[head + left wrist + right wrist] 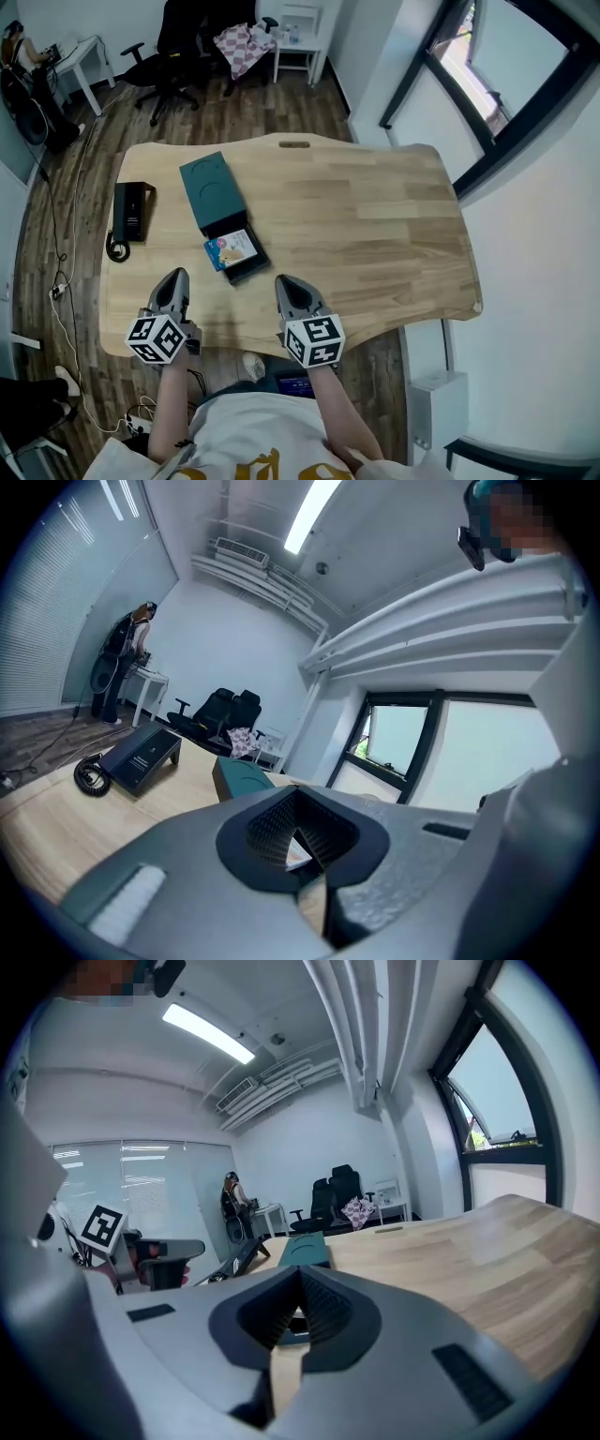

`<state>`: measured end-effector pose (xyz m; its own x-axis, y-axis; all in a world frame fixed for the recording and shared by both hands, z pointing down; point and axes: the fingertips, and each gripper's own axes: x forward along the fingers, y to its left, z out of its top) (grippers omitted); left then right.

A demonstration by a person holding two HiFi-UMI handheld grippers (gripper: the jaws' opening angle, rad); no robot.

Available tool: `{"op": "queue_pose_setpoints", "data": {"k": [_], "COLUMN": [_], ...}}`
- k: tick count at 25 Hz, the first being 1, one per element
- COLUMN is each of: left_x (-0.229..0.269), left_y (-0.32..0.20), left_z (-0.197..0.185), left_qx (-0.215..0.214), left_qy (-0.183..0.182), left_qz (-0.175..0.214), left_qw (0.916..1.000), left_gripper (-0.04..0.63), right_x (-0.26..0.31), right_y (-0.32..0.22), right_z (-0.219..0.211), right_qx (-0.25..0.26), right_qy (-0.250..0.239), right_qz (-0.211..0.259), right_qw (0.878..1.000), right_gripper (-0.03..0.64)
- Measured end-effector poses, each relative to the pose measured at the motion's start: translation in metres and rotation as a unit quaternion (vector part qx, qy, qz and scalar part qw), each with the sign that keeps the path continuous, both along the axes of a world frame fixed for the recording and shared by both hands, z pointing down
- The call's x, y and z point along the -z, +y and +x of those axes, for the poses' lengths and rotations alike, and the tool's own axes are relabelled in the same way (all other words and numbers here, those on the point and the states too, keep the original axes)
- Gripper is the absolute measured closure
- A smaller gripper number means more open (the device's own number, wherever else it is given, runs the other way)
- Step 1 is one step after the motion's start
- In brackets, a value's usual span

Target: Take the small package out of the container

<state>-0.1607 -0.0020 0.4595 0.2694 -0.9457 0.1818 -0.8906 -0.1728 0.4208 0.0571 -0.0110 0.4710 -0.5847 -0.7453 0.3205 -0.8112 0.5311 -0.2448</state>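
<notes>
Light wood of the counter [375,225] fills most of the head view, with an office floor and chairs behind it. On its left part the teal container [211,192] is seen lying flat. The small package [232,248] lies in its open dark end, which is turned toward the person. The left tool [175,281] and the right tool [288,284] are held at the near edge of the counter. Both are clenched, with nothing between the jaws, and the package is near them but not touched. Several risks can be judged from here. If the jaws are not opened before the reach, the package may only be pushed deeper into the container. As the package looks thin and flat, it may be missed or bent by the jaws. If the container is not steadied by one tool, it may be dragged over the smooth wood, perhaps toward the black device [133,211] at the left.
</notes>
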Motion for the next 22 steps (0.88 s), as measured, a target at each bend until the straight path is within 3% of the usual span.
{"op": "queue_pose_setpoints", "data": {"k": [12,22], "left_x": [0.002,-0.028], "left_y": [-0.032,-0.056], "left_z": [-0.004,0.001], "left_qx": [-0.007,-0.015], "left_qy": [-0.018,0.012], "left_qz": [-0.004,-0.036], "left_qw": [0.9998,0.9992], "left_gripper": [0.592,0.592], "right_x": [0.001,-0.022], "right_y": [-0.024,-0.051], "right_z": [-0.036,-0.033], "right_qx": [0.048,0.043], "right_qy": [-0.013,-0.004], "right_qz": [0.014,-0.012], "right_qw": [0.999,0.999], "right_gripper": [0.612,0.612]}}
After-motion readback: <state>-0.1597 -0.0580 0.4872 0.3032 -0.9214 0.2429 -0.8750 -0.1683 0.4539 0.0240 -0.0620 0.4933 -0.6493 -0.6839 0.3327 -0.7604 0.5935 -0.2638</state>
